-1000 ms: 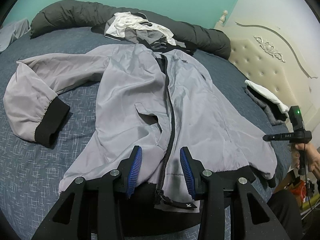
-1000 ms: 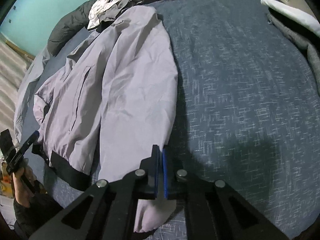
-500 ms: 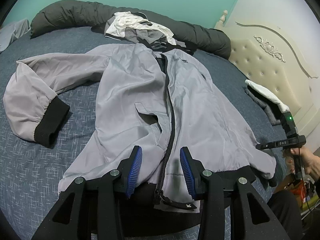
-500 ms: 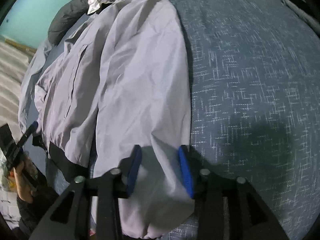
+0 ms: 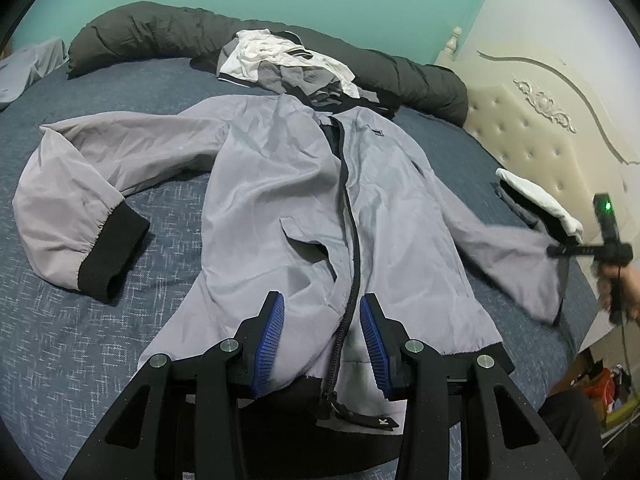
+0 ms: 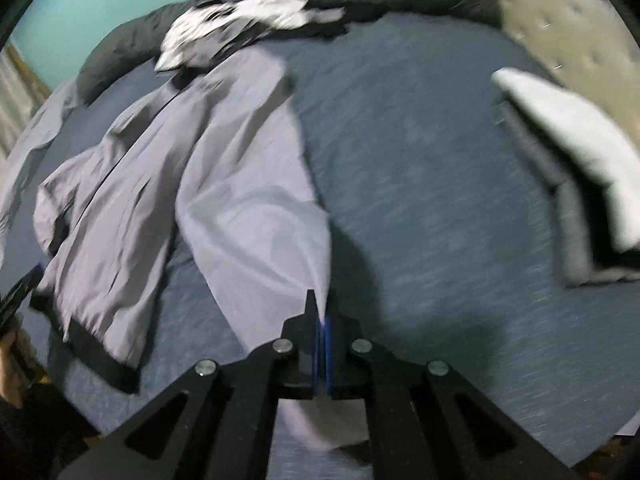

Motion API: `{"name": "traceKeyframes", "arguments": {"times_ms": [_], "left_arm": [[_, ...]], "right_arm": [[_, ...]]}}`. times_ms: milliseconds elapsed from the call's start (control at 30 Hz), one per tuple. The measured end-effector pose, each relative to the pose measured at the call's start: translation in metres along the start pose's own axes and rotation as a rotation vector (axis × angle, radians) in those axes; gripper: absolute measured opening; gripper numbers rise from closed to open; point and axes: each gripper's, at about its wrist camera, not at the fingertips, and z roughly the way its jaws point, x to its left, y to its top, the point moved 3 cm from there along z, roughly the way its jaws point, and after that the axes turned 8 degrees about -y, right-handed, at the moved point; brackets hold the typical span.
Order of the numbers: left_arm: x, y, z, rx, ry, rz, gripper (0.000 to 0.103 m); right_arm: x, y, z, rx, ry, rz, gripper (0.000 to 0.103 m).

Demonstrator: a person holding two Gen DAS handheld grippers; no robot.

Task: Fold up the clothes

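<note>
— Surface? Blue woven bedspread under a light grey zip-front jacket.

— Grippers? Right gripper, jaws just closing, pinches the jacket's sleeve, angled steeply down. Left gripper half-spread, straddling the hem zipper.

wrist views, angled down, sharing jacket
</note>
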Motion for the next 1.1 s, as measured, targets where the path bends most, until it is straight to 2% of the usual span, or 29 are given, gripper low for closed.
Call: {"name": "traceKeyframes", "arguments": {"times_ms": [233,400,567,667,833,967,1100], "left_arm": [[0.002,0.002,0.005,0.005,0.015,-0.005,0.043],[0.004,0.003,0.011,0.013,0.025,-0.005,0.043],[0.007,0.005,0.013,0.016,0.037,-0.01,0.043],[0.012,0.005,0.014,0.016,0.041,-0.018,0.043],[0.016,0.006,0.012,0.013,0.047,-0.024,0.043],[0.015,0.006,0.01,0.011,0.044,-0.021,0.043],[0.013,0.006,0.007,0.006,0.044,-0.021,0.043]], "right_arm": [[-0.054,0.048,-0.017,-0.04,-0.178,0.035,0.001],[-0.095,0.072,-0.01,-0.043,-0.273,0.06,0.001],[-0.13,0.077,0.011,-0.043,-0.404,0.127,0.001],[-0.128,0.075,0.019,-0.077,-0.478,0.136,0.002],[-0.12,0.067,0.005,-0.188,-0.578,0.148,0.02],[-0.108,0.056,-0.025,-0.298,-0.502,0.242,0.026],[-0.07,0.044,-0.037,-0.334,-0.311,0.258,0.033]]}}
